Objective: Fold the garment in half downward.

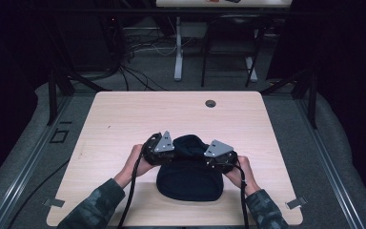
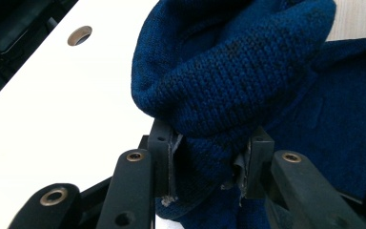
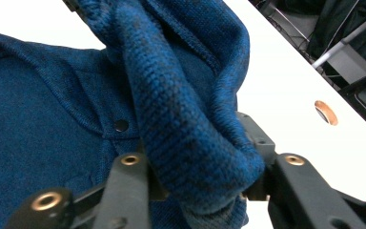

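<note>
A dark blue knitted garment lies on the light wooden table, near its front edge. My left gripper holds the garment's left side, and in the left gripper view a thick fold of knit is pinched between the jaws. My right gripper holds the right side, and the right gripper view has a folded edge of the garment clamped between its jaws. A small dark snap button sits on the fabric. The held part of the garment bulges up between the two grippers.
A round cable hole sits near the table's far edge. Beyond the table stand table legs, a chair frame and cables on a grey floor. Dark frame posts flank the table.
</note>
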{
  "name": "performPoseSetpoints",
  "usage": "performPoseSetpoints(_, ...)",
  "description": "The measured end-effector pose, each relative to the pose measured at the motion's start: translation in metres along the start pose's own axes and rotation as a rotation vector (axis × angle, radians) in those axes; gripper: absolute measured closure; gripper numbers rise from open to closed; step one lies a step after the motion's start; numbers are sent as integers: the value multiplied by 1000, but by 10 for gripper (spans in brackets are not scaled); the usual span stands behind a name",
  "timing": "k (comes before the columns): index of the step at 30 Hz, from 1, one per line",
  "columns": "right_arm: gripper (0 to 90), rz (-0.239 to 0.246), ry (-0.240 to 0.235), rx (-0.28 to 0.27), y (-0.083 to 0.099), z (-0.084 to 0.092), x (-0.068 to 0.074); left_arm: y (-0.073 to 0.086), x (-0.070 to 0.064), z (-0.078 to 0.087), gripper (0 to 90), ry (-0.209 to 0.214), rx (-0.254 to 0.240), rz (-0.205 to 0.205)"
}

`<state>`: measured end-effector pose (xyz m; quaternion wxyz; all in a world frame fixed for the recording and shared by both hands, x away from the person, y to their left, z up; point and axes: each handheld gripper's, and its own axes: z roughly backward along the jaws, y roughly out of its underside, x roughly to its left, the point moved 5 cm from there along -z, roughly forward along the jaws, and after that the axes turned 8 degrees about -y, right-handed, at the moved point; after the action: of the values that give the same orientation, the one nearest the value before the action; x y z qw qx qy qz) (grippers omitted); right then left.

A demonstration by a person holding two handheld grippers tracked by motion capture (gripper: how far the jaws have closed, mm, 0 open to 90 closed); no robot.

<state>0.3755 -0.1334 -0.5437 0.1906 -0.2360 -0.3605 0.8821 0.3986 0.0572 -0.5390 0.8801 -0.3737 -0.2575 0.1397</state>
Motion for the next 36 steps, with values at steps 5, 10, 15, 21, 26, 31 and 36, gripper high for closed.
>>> performPoseSetpoints(5,514,-44,-37,18,2,3,0,2,0,0,693,-9,3,13)
performPoseSetpoints(10,498,-98,-93,15,4,13,-2,3,-1,-1,694,-8,8,23)
performPoseSetpoints(15,594,-93,-117,28,5,19,3,3,-4,0,684,-2,13,14)
performPoseSetpoints(21,618,-82,-134,54,9,18,9,7,-9,0,664,10,20,-2)
performPoseSetpoints(26,633,-86,-144,63,12,16,14,10,-13,1,664,14,28,-16)
performPoseSetpoints(31,644,-90,-138,63,14,15,17,14,-17,2,664,18,28,-18)
performPoseSetpoints(36,659,-85,-135,76,18,12,23,19,-23,2,675,9,29,-10)
